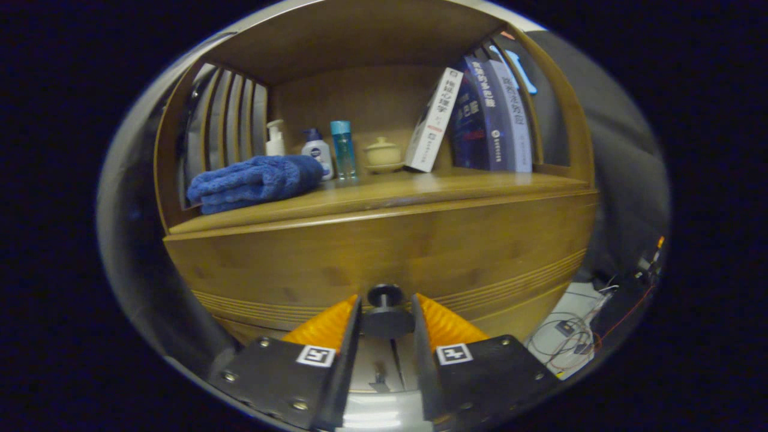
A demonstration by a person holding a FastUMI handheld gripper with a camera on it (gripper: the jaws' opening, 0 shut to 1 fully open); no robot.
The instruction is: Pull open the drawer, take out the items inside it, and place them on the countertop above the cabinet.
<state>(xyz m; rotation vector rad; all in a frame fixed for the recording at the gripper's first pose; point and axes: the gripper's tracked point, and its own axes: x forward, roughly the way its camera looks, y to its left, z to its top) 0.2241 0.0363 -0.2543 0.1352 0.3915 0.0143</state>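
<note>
A wooden cabinet fills the scene, and its wide drawer front (384, 240) faces me with grooved lines along the lower edge. A dark round knob (385, 296) sticks out of the drawer front at its lower middle. My gripper (387, 307) is shut on the drawer knob, one finger against each side of it. The drawer looks flush with the cabinet, and its inside is hidden. Just above the drawer runs the wooden countertop (432, 183).
On the countertop lie a folded blue towel (255, 180), a white pump bottle (275, 139), a white bottle with a blue cap (317, 151), a clear blue bottle (342, 147), a lidded cup (383, 155) and leaning books (480, 114). Cables (570, 342) lie on the floor to the right.
</note>
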